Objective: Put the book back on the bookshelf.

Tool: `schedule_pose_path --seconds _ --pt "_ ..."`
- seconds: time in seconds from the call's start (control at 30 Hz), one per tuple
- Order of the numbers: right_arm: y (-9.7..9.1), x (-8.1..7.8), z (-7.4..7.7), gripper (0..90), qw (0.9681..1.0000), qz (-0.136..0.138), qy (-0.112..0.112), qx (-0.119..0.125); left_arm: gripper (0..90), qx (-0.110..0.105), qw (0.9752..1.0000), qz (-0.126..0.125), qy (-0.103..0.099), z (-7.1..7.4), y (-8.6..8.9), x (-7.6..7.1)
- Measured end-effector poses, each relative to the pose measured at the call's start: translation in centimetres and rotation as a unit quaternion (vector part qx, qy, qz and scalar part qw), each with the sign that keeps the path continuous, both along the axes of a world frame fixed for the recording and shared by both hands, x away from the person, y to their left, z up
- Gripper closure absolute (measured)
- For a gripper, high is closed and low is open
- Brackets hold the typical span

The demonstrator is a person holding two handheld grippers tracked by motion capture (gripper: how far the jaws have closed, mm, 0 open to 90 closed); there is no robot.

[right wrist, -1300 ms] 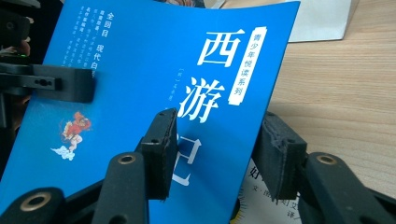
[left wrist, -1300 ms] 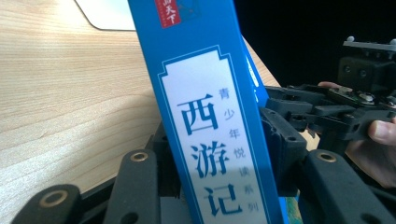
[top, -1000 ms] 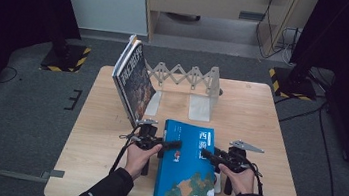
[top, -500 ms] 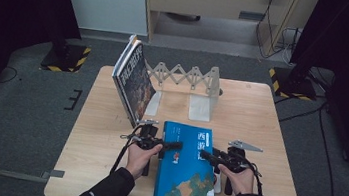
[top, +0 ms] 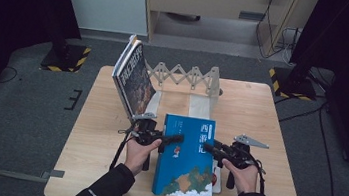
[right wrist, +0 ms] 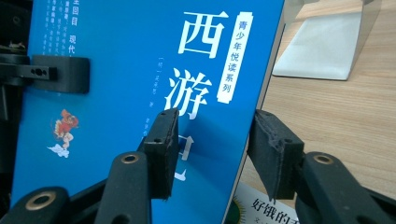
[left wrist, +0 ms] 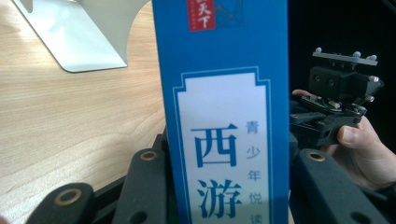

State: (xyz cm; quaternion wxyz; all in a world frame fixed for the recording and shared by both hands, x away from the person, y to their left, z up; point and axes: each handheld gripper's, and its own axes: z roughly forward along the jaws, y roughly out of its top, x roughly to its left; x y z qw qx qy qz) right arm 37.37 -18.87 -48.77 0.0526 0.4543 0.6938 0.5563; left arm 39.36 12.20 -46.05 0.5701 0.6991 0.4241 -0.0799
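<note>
A blue book [top: 186, 160] with white Chinese lettering hangs over the front middle of the table, held from both sides. My left gripper [top: 175, 139] is shut on its left edge; in the left gripper view its jaws flank the book's spine [left wrist: 224, 140]. My right gripper [top: 209, 147] clamps the book's right edge, one pad [right wrist: 161, 140] on the cover [right wrist: 116, 93] and the other pad under the edge. The right gripper [left wrist: 336, 102] and its hand also appear beyond the book in the left gripper view.
A second, white book [right wrist: 266, 210] lies on the table [top: 261, 113] under the blue one. A dark book [top: 134, 78] leans upright at the left end of an expanding rack [top: 185, 74], whose metal bookend [top: 201, 106] stands behind the blue book.
The blue book has shifted slightly away from me and squared up between the grippers. Both grippers keep their hold.
</note>
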Motion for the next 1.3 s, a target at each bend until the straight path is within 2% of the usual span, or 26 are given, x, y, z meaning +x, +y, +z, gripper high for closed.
schedule_pose_path --seconds 0.13,0.3,0.47,0.6,0.73,0.83,1.0,1.03,1.07,1.13,1.3 --pt "0.4 -0.1 -0.7 40.6 0.9998 0.017 0.007 -0.002 59.8 0.005 1.0 -0.006 0.002 -0.2 0.1 -0.1" --pt "0.5 0.1 -2.0 25.0 0.9981 0.025 0.051 0.025 59.9 0.004 0.9999 -0.014 -0.001 -0.4 0.1 -0.3" --pt "1.0 0.3 -2.3 23.2 0.9964 0.042 0.059 0.045 60.0 0.001 0.9998 -0.018 -0.006 -0.4 0.0 -0.4" --pt "0.9 0.3 -2.2 24.8 0.9963 0.043 0.061 0.044 60.0 -0.001 0.9998 -0.019 -0.007 -0.3 0.0 -0.4" --pt "0.7 0.3 -1.7 29.2 0.9967 0.044 0.061 0.031 60.0 -0.002 0.9997 -0.02 -0.013 -0.2 0.0 -0.4" --pt "0.5 0.3 -1.1 34.5 0.9977 0.043 0.047 0.024 60.2 -0.009 0.9996 -0.019 -0.02 0.1 0.2 -0.3" --pt "0.2 0.2 0.3 41.1 0.9989 0.037 0.011 0.027 60.1 -0.015 0.9983 -0.02 -0.053 1.4 0.3 -0.3" --pt "0.1 0.1 0.6 41.7 0.999 0.036 0.0 0.027 60.0 -0.014 0.9981 -0.02 -0.056 1.5 0.3 -0.3" --pt "0.0 0.1 0.7 42.0 0.9989 0.037 0.0 0.027 59.8 -0.014 0.998 -0.022 -0.058 1.5 0.2 -0.4" --pt "0.0 0.0 0.7 42.2 0.999 0.038 0.0 0.025 59.7 -0.01 0.9983 -0.02 -0.054 1.3 0.1 -0.5" --pt "-0.2 0.1 0.4 42.5 0.9989 0.043 0.016 0.01 58.7 -0.008 0.9991 -0.018 -0.038 0.4 -0.3 -0.4"
